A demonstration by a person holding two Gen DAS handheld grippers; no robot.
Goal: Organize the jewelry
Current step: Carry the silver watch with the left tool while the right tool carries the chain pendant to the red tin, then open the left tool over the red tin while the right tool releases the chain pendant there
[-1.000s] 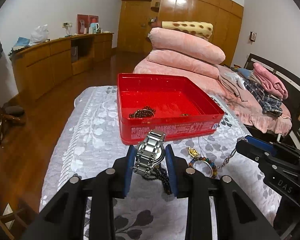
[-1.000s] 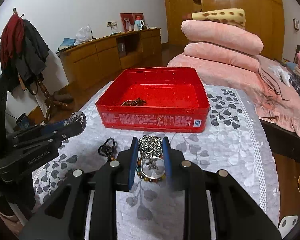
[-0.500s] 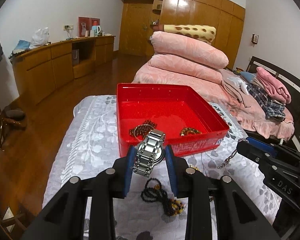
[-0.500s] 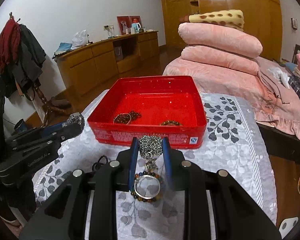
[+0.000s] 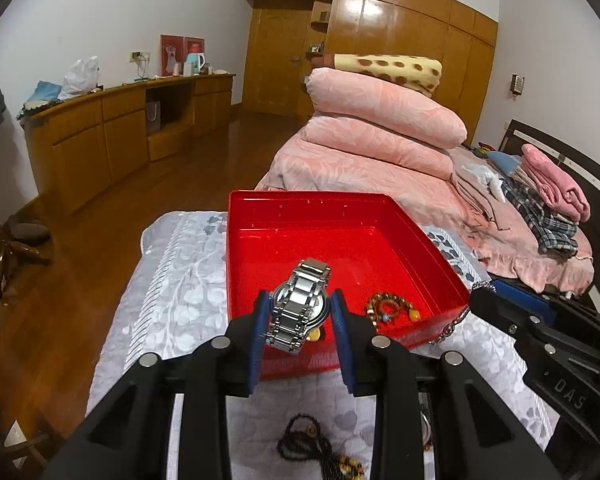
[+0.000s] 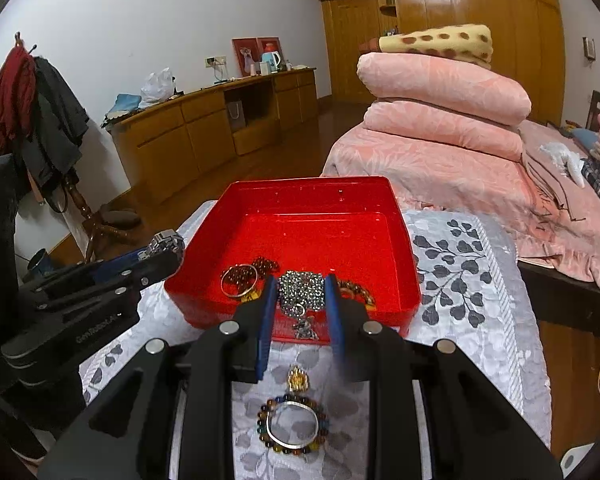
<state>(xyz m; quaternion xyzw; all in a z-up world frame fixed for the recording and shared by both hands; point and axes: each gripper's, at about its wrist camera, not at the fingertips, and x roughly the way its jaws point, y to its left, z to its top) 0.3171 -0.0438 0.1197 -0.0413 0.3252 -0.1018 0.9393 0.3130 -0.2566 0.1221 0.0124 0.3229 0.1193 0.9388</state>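
Tin (image 5: 340, 208): on the cloth-covered counter (image 5: 172, 280), near its far end. In the tin: bead bracelets (image 5: 388, 310) and a ring (image 6: 239, 280) by the near wall. Before the tin, on the counter: a beaded bracelet (image 6: 292, 426), a pendant (image 6: 298, 378), a dark cord necklace (image 5: 312, 444). Behind the counter: stacked quilts (image 5: 380, 120) on a bed (image 5: 440, 200). Left: a sideboard (image 5: 120, 132) along the wall.

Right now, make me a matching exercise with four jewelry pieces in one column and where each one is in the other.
1. Silver metal-link watch
2. Bunched silver chain necklace
3. Multicoloured bead bracelet
4. Brown bead bracelet

A. Lying on the grey floral cloth
B. Clamped in the left hand-held gripper
C. Inside the red square tin
D. Clamped in the right hand-held gripper

Pairs: 1-B, 2-D, 3-A, 4-C
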